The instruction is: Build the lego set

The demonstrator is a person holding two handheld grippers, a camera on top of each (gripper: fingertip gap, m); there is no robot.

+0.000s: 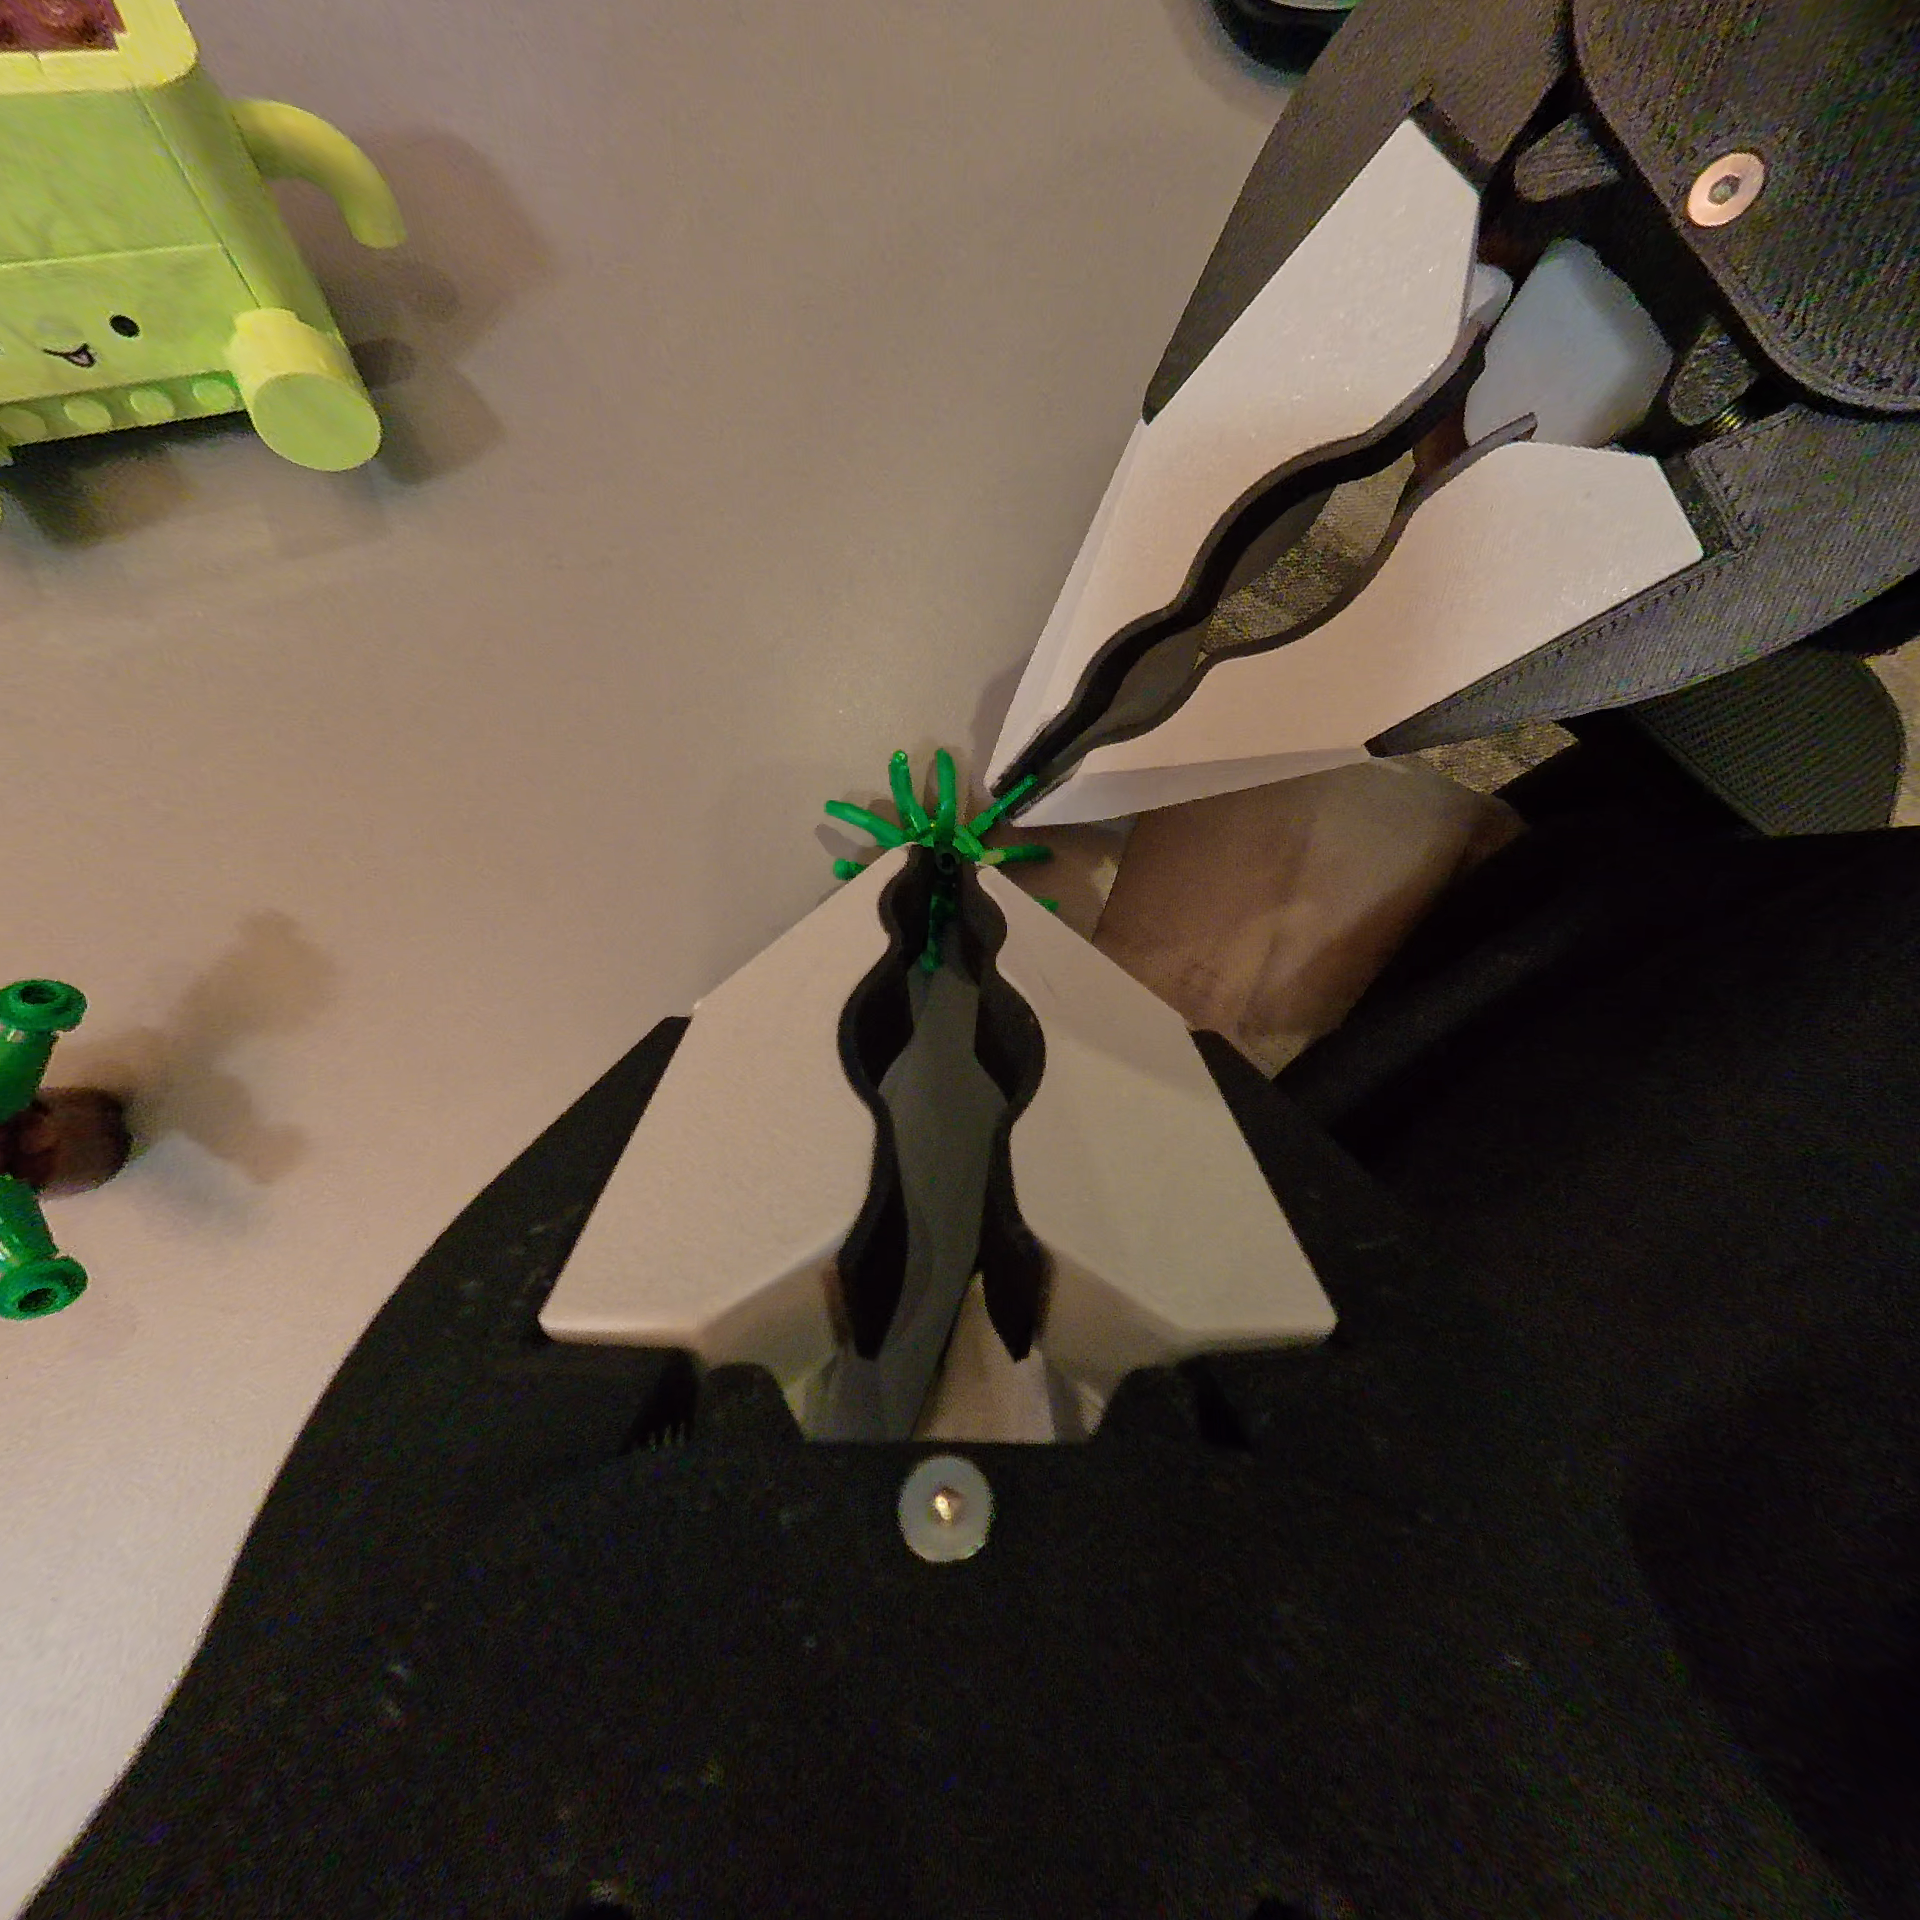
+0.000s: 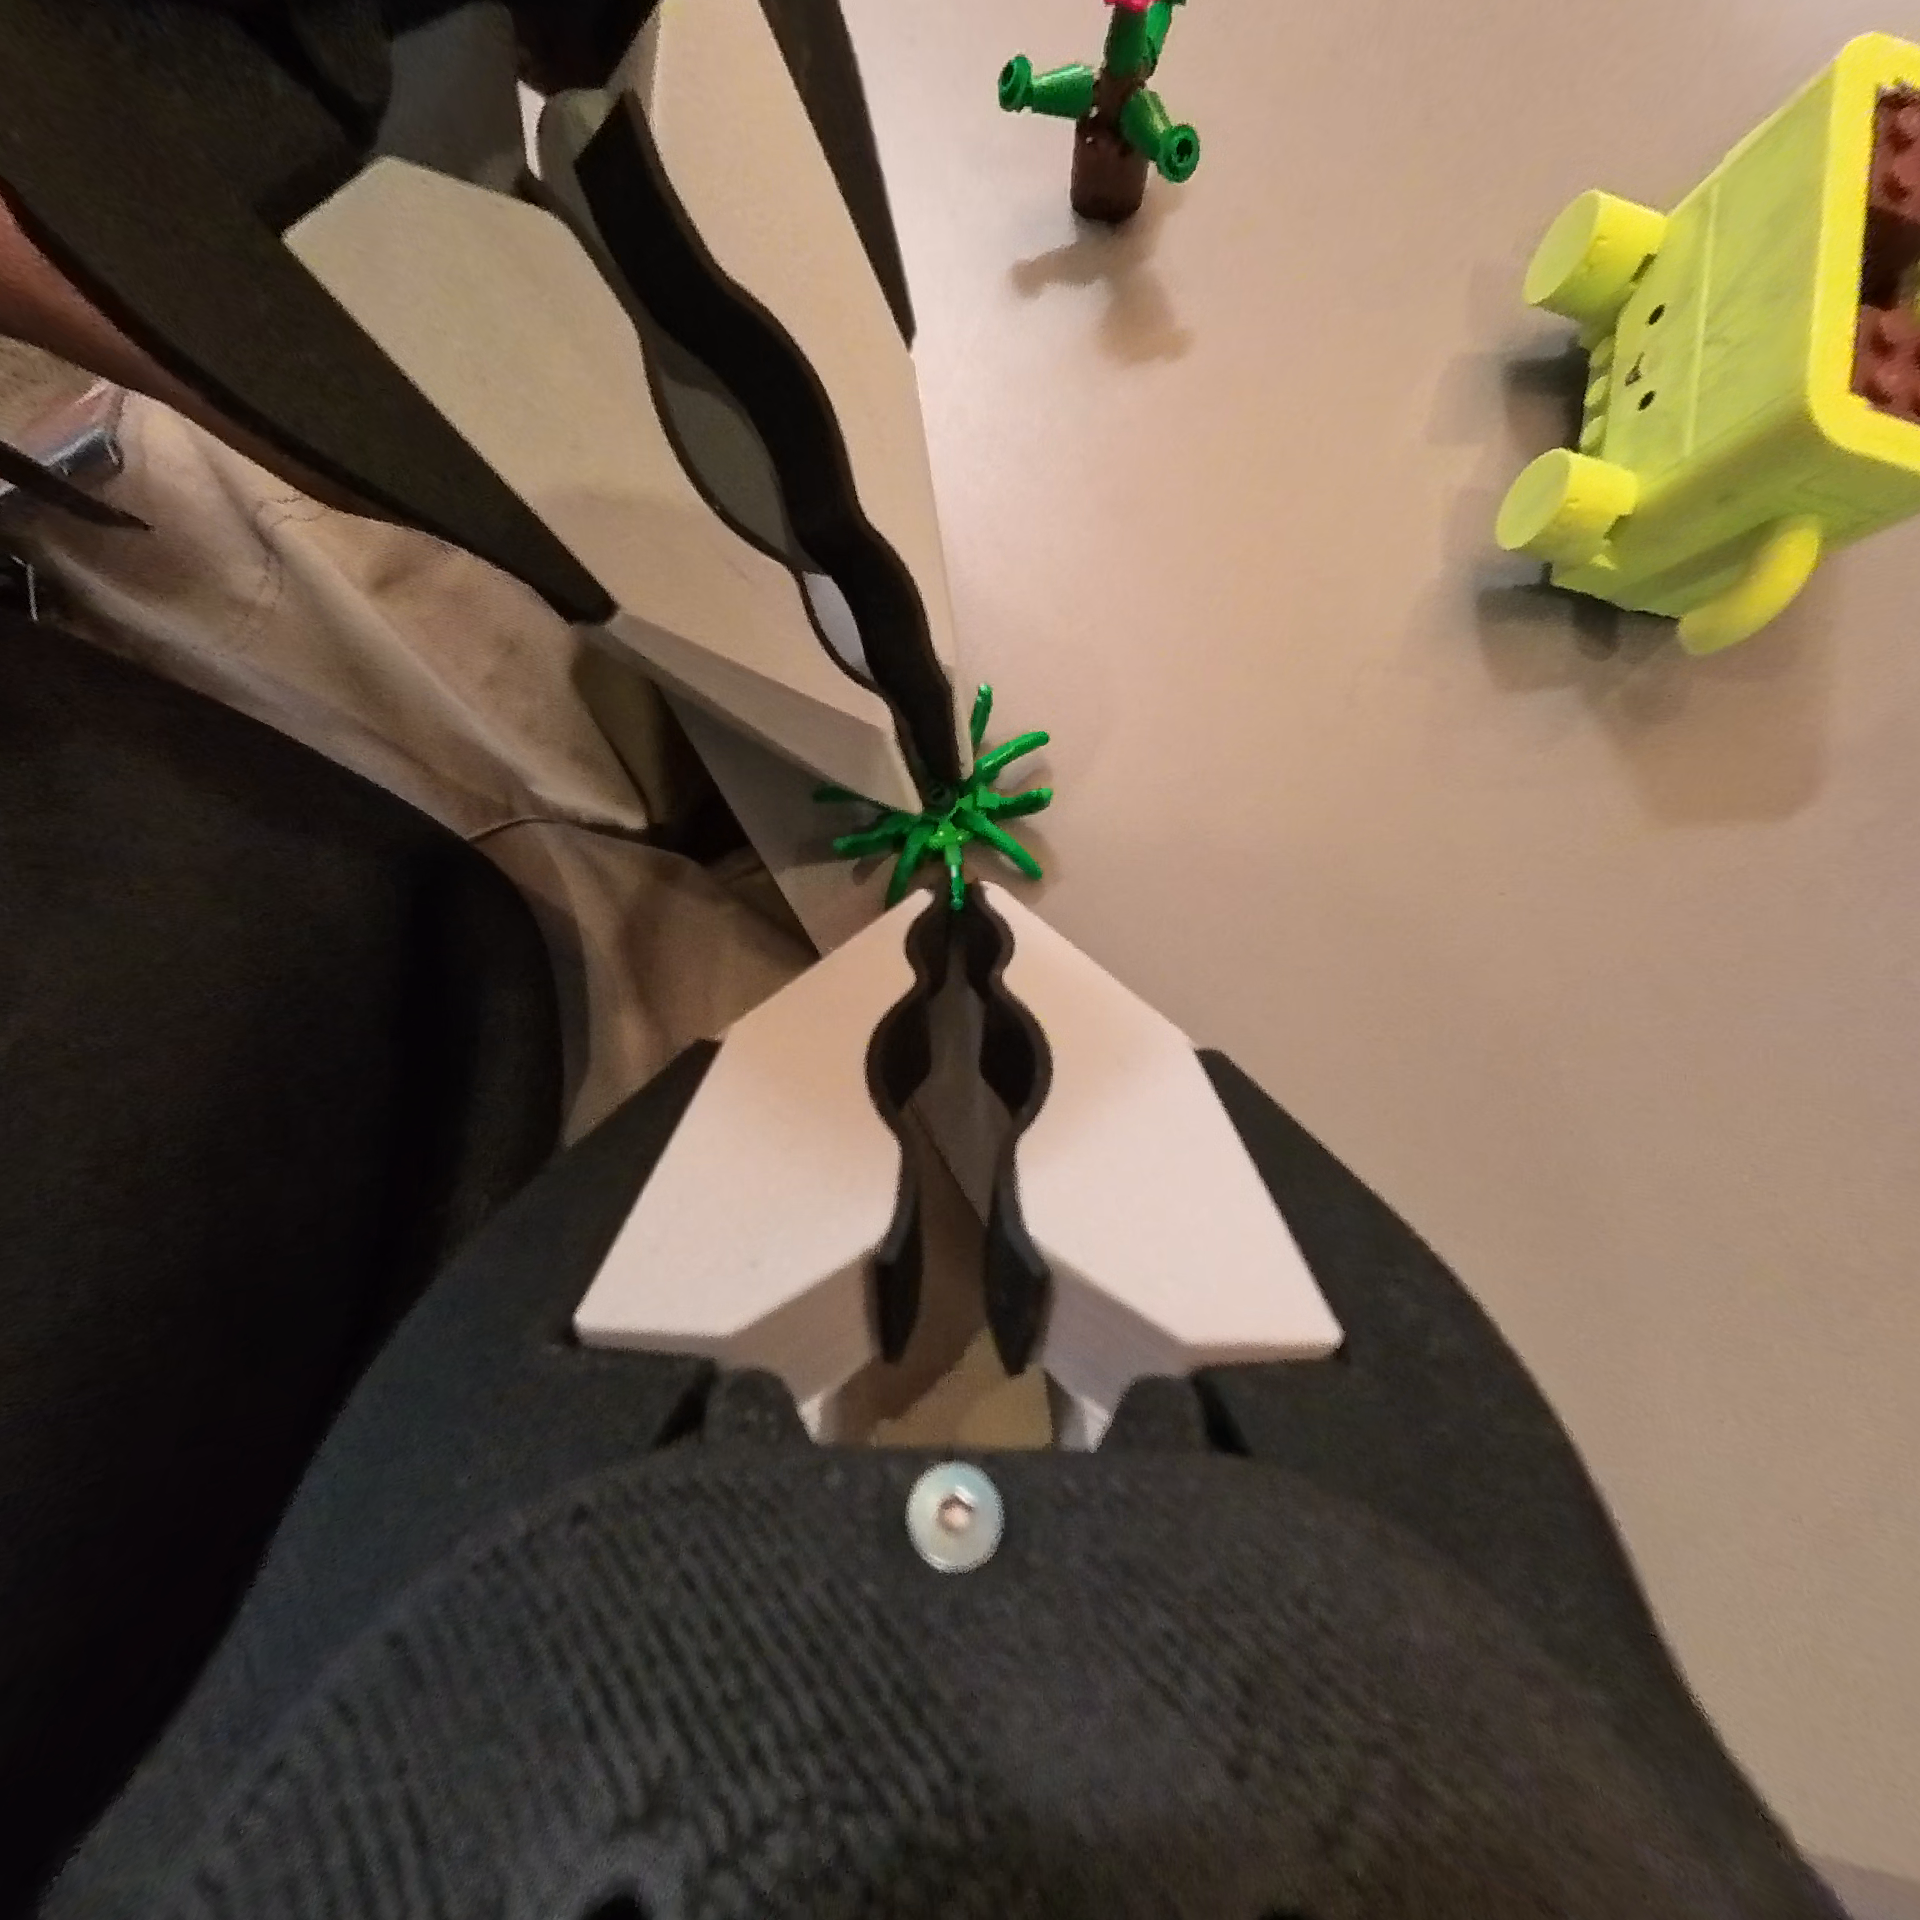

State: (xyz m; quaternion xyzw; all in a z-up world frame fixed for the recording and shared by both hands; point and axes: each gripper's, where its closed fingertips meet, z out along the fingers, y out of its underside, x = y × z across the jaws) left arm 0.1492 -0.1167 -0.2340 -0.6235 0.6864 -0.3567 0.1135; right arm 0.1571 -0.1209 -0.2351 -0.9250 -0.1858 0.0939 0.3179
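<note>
A small green spiky leaf piece (image 1: 935, 821) is held above the table between both grippers, which meet tip to tip. My left gripper (image 1: 940, 864) is shut on its lower stem. My right gripper (image 1: 1006, 792) comes in from the upper right and is shut on a spike at the cluster's right side. In the right wrist view the leaf piece (image 2: 951, 816) sits just past my right gripper (image 2: 953, 902), and the left gripper (image 2: 930, 764) reaches in from the upper left. I cannot tell whether the cluster is one piece or two joined.
A lime green pot with a face (image 1: 156, 291) lies on the table, also in the right wrist view (image 2: 1714, 364), with brown bricks inside. A brown stem with green connectors (image 2: 1112, 114) stands near it, partly seen at the left edge (image 1: 31, 1132). A person's beige trousers (image 2: 364, 644) are beside the table edge. My two grippers' fingertips are within a few centimetres of each other.
</note>
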